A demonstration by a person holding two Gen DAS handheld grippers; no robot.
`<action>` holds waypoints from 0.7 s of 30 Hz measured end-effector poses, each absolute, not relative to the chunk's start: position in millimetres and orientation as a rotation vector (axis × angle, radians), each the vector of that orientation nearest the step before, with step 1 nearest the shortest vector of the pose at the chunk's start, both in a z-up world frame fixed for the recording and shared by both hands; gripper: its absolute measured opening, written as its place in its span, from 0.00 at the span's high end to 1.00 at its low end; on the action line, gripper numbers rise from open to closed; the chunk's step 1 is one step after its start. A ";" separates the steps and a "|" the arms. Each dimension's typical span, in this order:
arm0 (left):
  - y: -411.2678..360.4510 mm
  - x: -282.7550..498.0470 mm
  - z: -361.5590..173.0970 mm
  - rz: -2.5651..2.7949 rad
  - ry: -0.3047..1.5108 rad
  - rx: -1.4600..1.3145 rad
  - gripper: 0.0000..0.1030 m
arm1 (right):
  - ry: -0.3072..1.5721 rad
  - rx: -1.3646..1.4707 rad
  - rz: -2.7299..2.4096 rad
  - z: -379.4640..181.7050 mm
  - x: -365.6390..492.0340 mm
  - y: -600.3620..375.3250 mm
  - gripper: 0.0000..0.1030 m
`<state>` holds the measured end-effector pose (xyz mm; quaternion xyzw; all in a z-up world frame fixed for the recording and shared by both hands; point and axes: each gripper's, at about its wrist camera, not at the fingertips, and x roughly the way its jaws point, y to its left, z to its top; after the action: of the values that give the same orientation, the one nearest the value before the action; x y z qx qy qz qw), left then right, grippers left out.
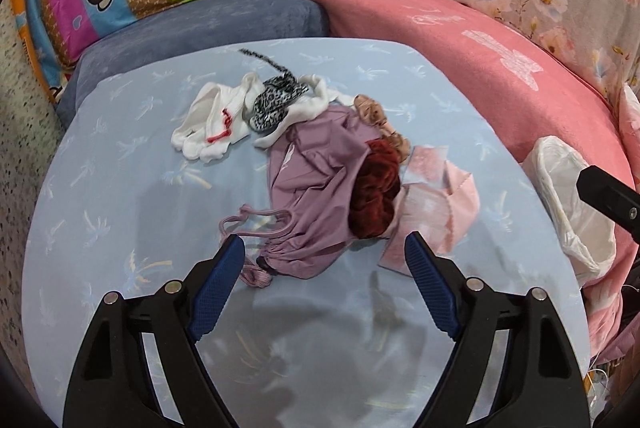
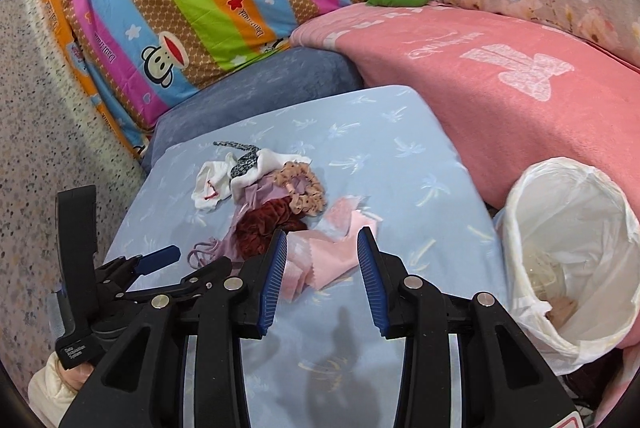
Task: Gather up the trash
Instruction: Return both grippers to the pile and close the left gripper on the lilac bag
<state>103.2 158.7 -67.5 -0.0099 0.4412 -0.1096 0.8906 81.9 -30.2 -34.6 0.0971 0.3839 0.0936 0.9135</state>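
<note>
Clutter is lying heaped on the blue sheet (image 1: 120,188): left gripper (image 1: 325,252) is hovering wide open and empty, purple drawstring bag (image 1: 316,188) just beyond its tips. Right gripper (image 2: 322,252), partly open and empty, is facing pink cloth (image 2: 320,260), nearer the lined bin (image 2: 568,268); bin contents are unclear.

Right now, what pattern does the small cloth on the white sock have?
The cloth has a black-and-white leopard print, lying across the white sock; the left wrist view shows it best.
</note>
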 end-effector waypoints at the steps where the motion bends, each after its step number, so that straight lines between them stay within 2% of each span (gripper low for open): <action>1: 160.2 105.1 -70.8 -0.228 0.923 -0.022 0.26 | 0.796 0.198 0.198 -36.5 84.7 -26.3 0.64; 9: 171.3 125.0 -86.4 -0.268 0.977 -0.074 0.45 | 0.844 0.182 0.231 -55.4 107.9 4.0 0.64; 12: 174.6 130.6 -88.9 -0.295 0.987 -0.100 0.56 | 0.866 0.188 0.245 -64.2 118.4 13.2 0.64; 14: 176.3 132.8 -90.4 -0.315 0.993 -0.111 0.73 | 0.878 0.187 0.251 -68.7 125.1 19.0 0.64; 17: 180.7 133.8 -90.8 -0.352 0.999 -0.132 0.90 | 0.893 0.191 0.260 -75.1 134.4 29.7 0.64; 21: 187.2 132.7 -84.9 -0.357 0.988 -0.142 0.96 | 0.909 0.194 0.276 -83.2 147.2 40.3 0.64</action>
<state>132.7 187.2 -84.9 -0.0676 0.4713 -0.1704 0.8627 147.2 40.3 -83.2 0.0931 0.4370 0.1328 0.8847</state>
